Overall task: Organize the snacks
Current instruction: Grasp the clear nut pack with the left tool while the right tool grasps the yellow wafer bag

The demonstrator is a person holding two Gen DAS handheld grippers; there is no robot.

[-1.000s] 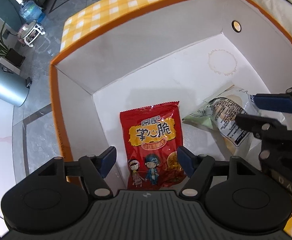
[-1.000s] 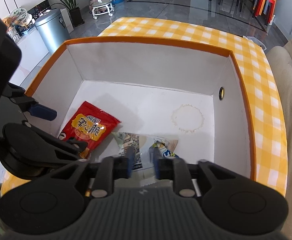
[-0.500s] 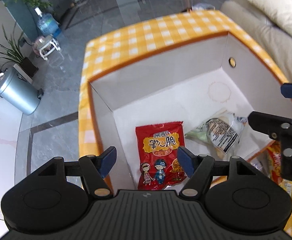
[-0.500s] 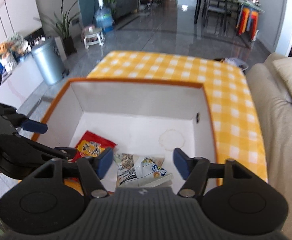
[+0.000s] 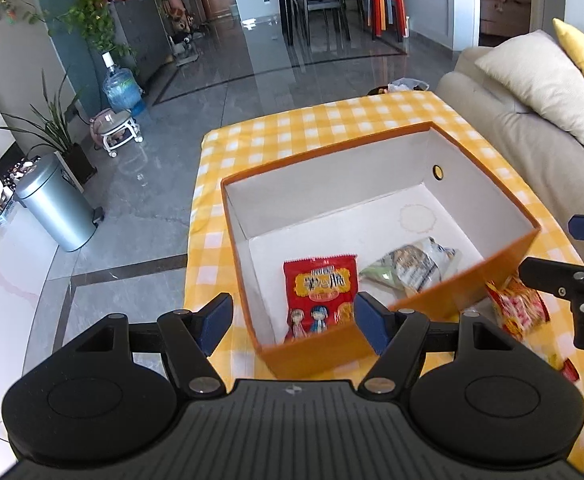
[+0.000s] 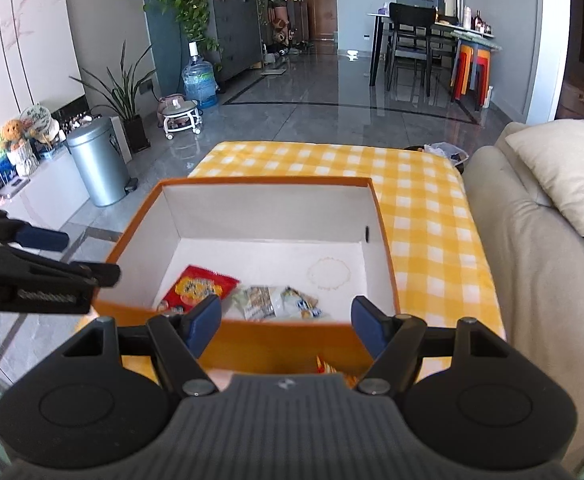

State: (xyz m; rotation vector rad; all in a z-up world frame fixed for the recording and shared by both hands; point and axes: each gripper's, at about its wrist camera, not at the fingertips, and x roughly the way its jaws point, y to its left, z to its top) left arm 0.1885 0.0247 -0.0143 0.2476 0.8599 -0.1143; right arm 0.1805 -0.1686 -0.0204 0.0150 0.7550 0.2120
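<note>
Both my jaws spread, empty — red packet (image 5: 516, 307) outside the box (image 5: 311, 350), near wall close; a low reach could nudge it.

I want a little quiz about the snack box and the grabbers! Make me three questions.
1. True or false: both the left gripper and the right gripper are open and hold nothing.
2. How many snack packets lie inside the orange cardboard box with white inside?
3. Multiple choice: where is the red and yellow crinkly snack bag? A) inside the box B) outside the box on the yellow checked tablecloth C) in a gripper

Key:
1. True.
2. Two: the red packet with cartoon children and the clear packet with printed label.
3. B.
</note>
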